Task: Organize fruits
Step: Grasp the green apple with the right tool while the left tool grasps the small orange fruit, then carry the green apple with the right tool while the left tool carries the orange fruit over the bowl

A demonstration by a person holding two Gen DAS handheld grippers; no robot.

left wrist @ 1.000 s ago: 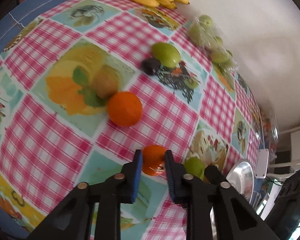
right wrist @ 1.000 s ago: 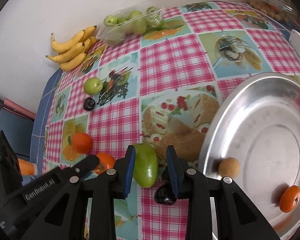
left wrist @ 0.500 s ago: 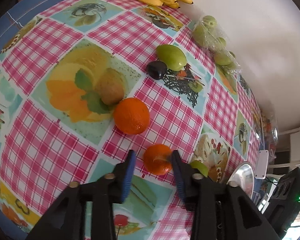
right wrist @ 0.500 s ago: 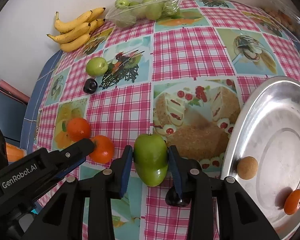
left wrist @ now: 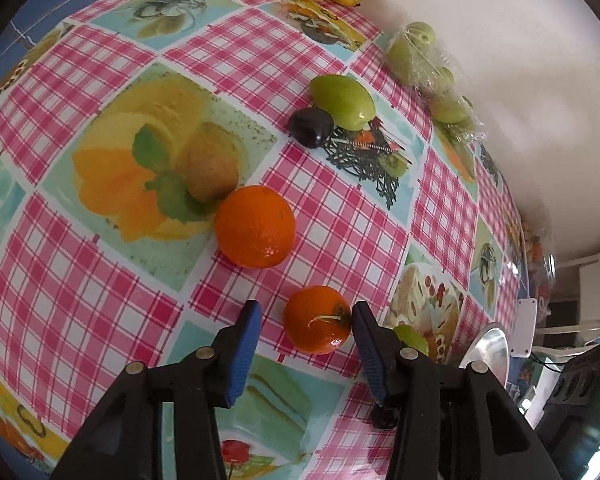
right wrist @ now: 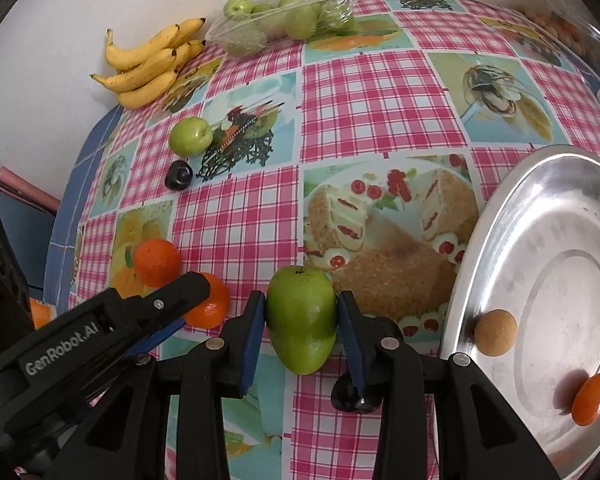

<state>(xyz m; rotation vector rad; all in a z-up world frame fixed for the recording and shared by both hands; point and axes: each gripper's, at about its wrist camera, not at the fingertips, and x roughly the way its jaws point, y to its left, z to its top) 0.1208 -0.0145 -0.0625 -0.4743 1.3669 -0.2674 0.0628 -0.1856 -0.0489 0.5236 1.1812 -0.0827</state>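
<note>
A pink-and-white checked tablecloth (right wrist: pixel 380 92) printed with food pictures covers the table; its cake print (right wrist: pixel 388 240) sits just right of centre in the right wrist view. A white wall (right wrist: pixel 60 20) backs it from 10 to 12 o'clock. At 9 o'clock a blue tiled table edge (right wrist: pixel 66 216) shows, with a pink rod (right wrist: pixel 24 190) beyond it. In the left wrist view, a white plastic block (left wrist: pixel 526 328) lies at 3 o'clock.

Two close downward views, shared tablecloth (left wrist: pixel 340 208)

Checked tablecloth (right wrist: pixel 380 92) against a plain, seemingly white wall (right wrist: pixel 60 8).
</note>
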